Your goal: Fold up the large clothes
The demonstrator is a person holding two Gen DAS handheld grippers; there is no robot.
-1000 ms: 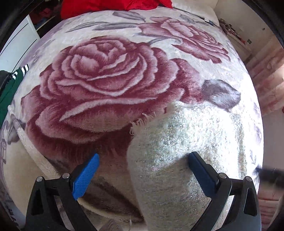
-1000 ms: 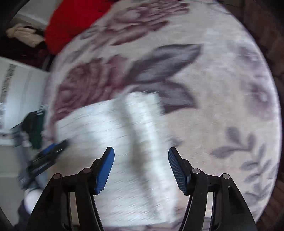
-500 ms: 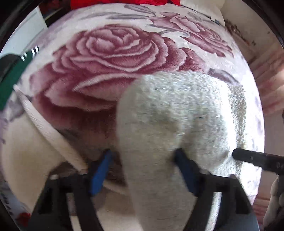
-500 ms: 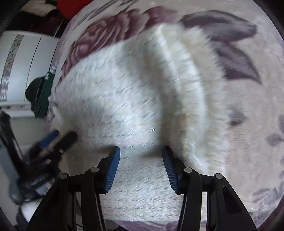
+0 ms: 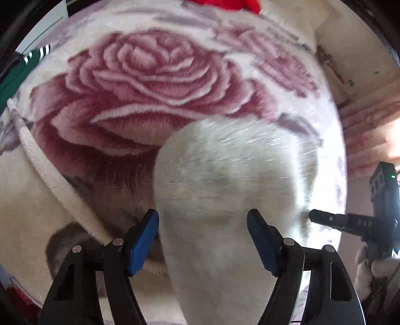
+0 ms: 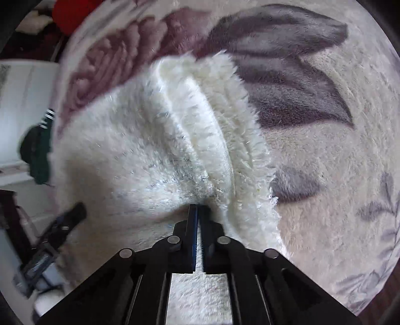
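Observation:
A white fluffy garment [image 6: 150,140] lies folded on a bed with a rose-patterned blanket [image 5: 140,75]. My right gripper [image 6: 199,207] is shut on the garment's near edge, and the fabric bunches into ridges at its tips. My left gripper [image 5: 203,225] is open, with its blue pads either side of a raised hump of the same garment [image 5: 225,175]. The fabric fills the gap between the jaws. The right gripper shows at the right edge of the left wrist view [image 5: 350,222], and the left gripper shows blurred at the lower left of the right wrist view [image 6: 62,225].
A red cloth [image 5: 225,3] lies at the far end of the bed. A dark green garment with white stripes [image 6: 37,150] hangs off the bed's left side by a white cabinet [image 6: 22,105]. The bed's right edge drops to a pinkish floor [image 5: 370,120].
My right gripper has closed on the garment's edge; it was open before. My left gripper has narrowed around the hump of fabric, and the garment has been drawn closer and bunched up.

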